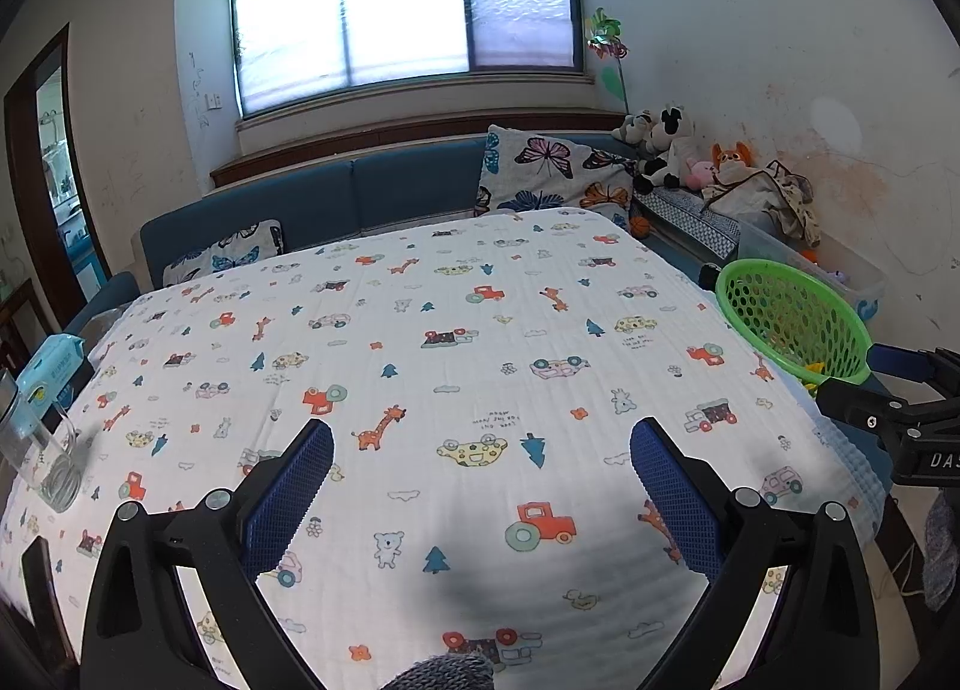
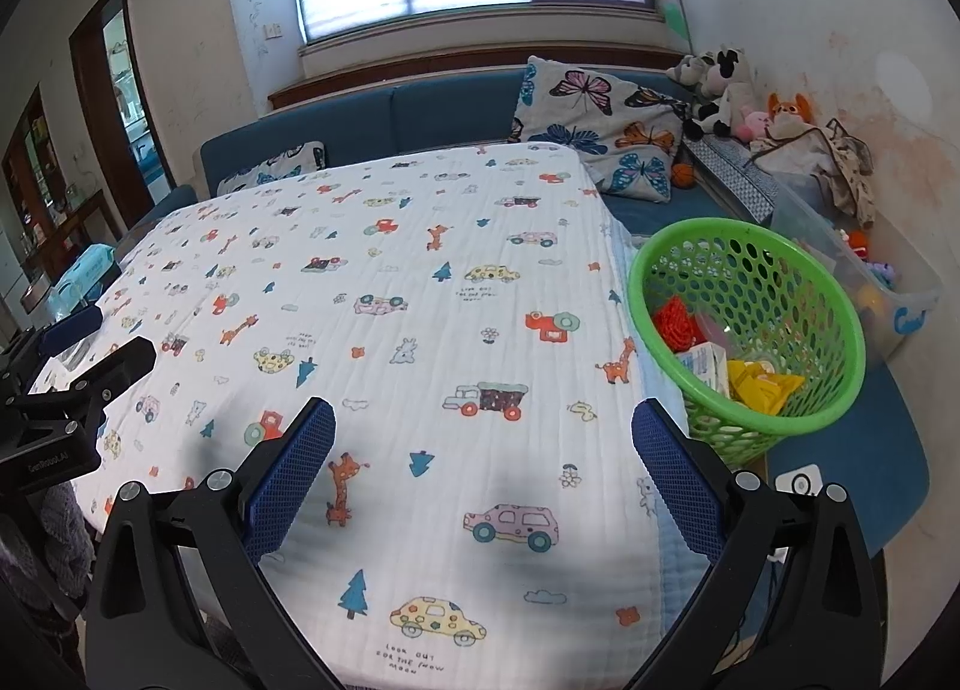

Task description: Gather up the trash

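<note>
A green perforated basket (image 2: 774, 276) stands just off the table's right edge and holds a red wrapper (image 2: 677, 321), a white-blue carton (image 2: 705, 363) and a yellow wrapper (image 2: 762, 384). The same basket (image 1: 786, 318) shows at the right in the left wrist view. My left gripper (image 1: 480, 480) hovers open over the printed tablecloth (image 1: 456, 330) with nothing between its blue pads. My right gripper (image 2: 483, 462) is open too, empty, above the cloth (image 2: 384, 294) near the table's right side, left of the basket.
At the table's left edge are a clear glass (image 1: 42, 456) and a blue wipes pack (image 1: 51, 366). A blue sofa (image 2: 420, 114) with butterfly cushions (image 2: 594, 120) runs behind the table. Plush toys (image 2: 720, 84) and a clear storage bin (image 2: 864, 270) fill the right corner.
</note>
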